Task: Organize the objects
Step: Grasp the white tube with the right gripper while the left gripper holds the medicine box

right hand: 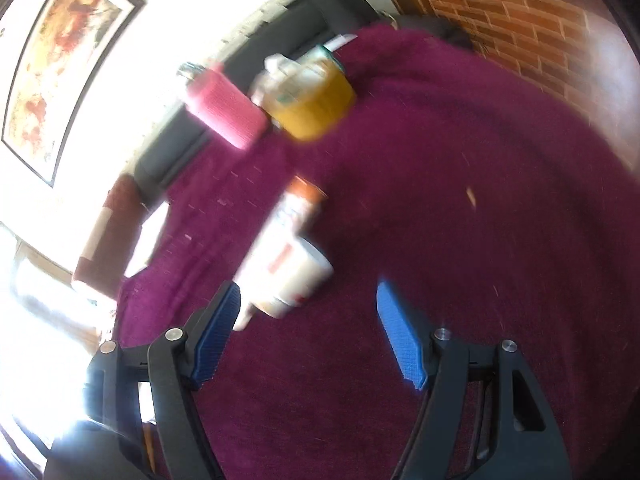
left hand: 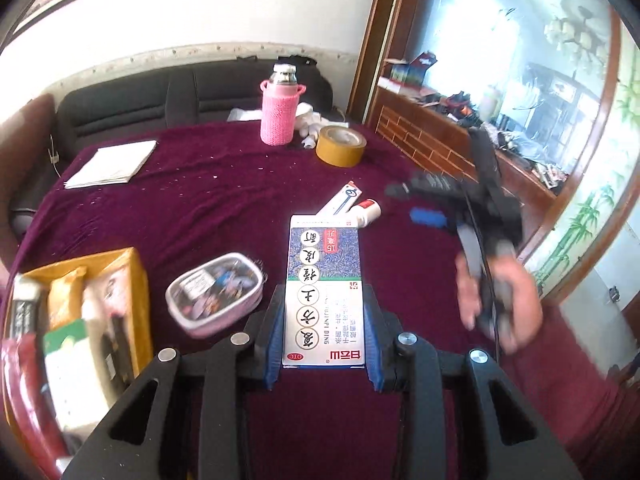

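My left gripper (left hand: 323, 320) is shut on a tall white and blue medicine box (left hand: 324, 280) with Chinese writing, held above the purple tablecloth (left hand: 208, 208). Beyond it lie a small white box (left hand: 340, 200) and a white bottle with a red cap (left hand: 368, 210). My right gripper (right hand: 308, 312) is open and empty, tilted, just in front of that white bottle (right hand: 286, 268) and the box (right hand: 296, 204), both blurred. It also shows in the left wrist view (left hand: 424, 204), held by a hand.
A yellow box (left hand: 80, 320) full of packets stands at the left, with a clear pink-rimmed pouch (left hand: 216, 294) beside it. A pink-sleeved flask (left hand: 279, 110), a tape roll (left hand: 341, 146) and white paper (left hand: 112, 164) lie further back. A dark sofa (left hand: 140, 100) is behind the table.
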A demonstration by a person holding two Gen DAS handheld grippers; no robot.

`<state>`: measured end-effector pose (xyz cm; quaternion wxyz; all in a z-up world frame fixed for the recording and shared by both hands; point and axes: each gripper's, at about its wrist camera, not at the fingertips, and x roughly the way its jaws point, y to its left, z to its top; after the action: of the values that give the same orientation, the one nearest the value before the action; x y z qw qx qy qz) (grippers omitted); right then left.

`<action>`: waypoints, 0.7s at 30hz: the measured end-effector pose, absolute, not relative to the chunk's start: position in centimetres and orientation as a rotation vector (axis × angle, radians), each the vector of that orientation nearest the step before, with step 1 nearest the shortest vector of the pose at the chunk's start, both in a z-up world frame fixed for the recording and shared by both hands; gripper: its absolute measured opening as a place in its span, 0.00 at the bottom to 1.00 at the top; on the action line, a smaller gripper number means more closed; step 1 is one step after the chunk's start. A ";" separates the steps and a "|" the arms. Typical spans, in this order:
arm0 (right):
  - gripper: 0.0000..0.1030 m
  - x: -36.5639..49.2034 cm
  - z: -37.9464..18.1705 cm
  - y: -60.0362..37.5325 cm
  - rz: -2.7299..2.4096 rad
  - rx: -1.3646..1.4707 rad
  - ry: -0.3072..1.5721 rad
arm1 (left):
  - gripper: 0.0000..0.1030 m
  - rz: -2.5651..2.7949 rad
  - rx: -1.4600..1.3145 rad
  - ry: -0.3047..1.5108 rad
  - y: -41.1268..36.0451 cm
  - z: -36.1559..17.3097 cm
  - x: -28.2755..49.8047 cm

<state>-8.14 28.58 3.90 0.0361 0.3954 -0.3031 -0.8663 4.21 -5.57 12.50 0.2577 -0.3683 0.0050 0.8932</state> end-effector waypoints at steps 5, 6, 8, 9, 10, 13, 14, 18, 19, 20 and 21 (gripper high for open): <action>0.69 -14.0 5.9 25.4 -2.598 1.424 -0.763 | 0.28 2.459 -0.985 -0.024 -9.2 12.4 6.8; 0.69 -15.2 5.8 25.0 -2.611 1.472 -0.737 | 0.28 2.471 -0.993 -0.053 -10.4 12.4 7.1; 0.69 -17.9 4.9 24.5 -2.604 1.608 -0.709 | 0.28 2.500 -1.009 -0.104 -12.7 12.3 8.0; 0.69 -19.1 4.3 24.2 -2.593 1.666 -0.718 | 0.28 2.520 -1.017 -0.129 -13.9 12.4 8.4; 0.68 -19.8 3.9 23.9 -2.590 1.703 -0.702 | 0.28 2.538 -1.024 -0.149 -14.9 12.3 8.7; 0.68 -21.7 2.9 21.9 -2.637 1.825 -0.555 | 0.28 2.599 -1.043 -0.220 -18.5 12.2 10.0; 0.68 -21.9 2.4 21.2 -2.629 1.870 -0.507 | 0.28 2.612 -1.044 -0.245 -19.6 12.1 10.4; 0.53 -22.0 1.0 17.9 -2.647 1.902 -0.356 | 0.28 2.660 -1.030 -0.319 -22.7 11.4 11.2; 0.42 -21.8 1.0 16.9 -2.674 1.892 -0.264 | 0.28 2.666 -1.035 -0.334 -23.2 11.1 11.3; 0.30 -21.5 0.9 16.2 -2.697 1.877 -0.194 | 0.28 2.673 -1.040 -0.351 -23.7 10.9 11.4; 0.25 -21.0 1.0 15.6 -2.700 1.843 -0.167 | 0.28 2.677 -1.043 -0.363 -24.0 10.6 11.2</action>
<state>-21.04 15.58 1.02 -0.0659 0.5617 -0.0509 -0.8231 11.22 -24.03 10.61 0.1229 -0.3574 -0.1243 0.9175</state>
